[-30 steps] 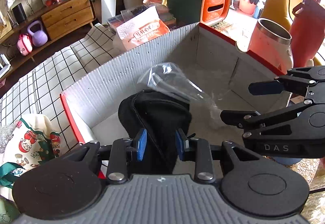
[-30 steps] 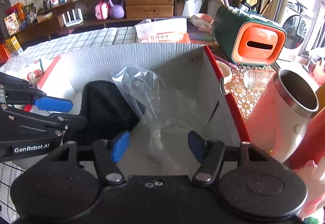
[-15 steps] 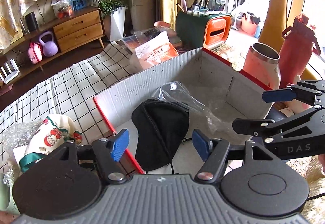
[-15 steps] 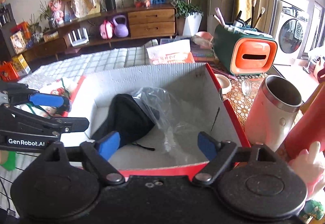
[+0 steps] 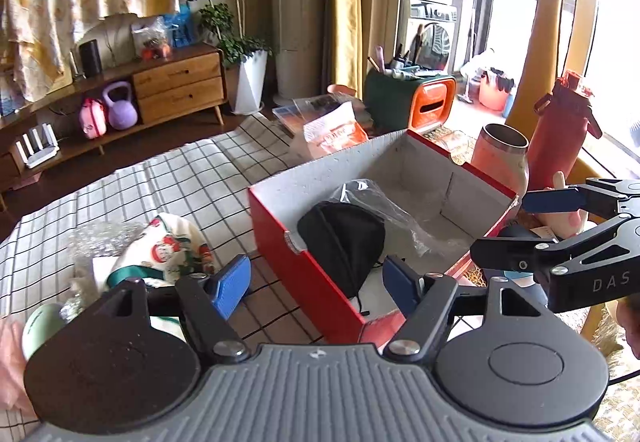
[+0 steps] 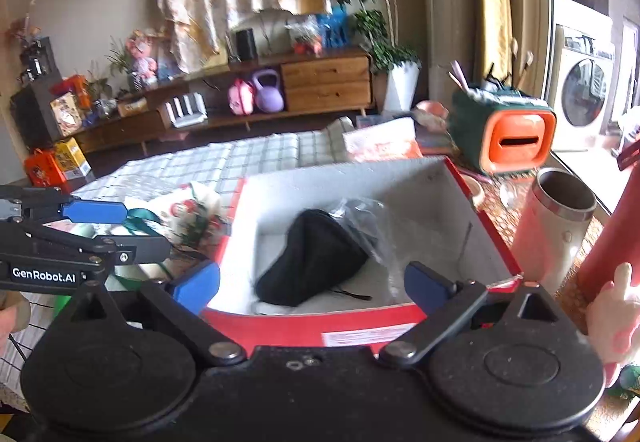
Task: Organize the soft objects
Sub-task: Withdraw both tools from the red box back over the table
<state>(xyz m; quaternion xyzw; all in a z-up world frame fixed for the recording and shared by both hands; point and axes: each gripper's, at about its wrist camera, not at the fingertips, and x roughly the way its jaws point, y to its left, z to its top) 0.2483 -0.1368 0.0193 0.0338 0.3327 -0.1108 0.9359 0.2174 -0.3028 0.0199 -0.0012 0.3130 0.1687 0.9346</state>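
A red box with a white inside stands on the checked cloth; it also shows in the right wrist view. In it lie a black soft pouch and a clear plastic bag. A printed fabric item with a green ribbon lies left of the box. My left gripper is open and empty, above the box's near left corner. My right gripper is open and empty, above the box's near edge.
Bubble wrap and a pale green object lie at the left. A steel cup, a red bottle and a pink plush toy stand right of the box. A green-orange organizer and an orange packet sit behind.
My left gripper opened and let go of the black pouch, which now lies in the box. Both grippers have pulled up and back from the box.
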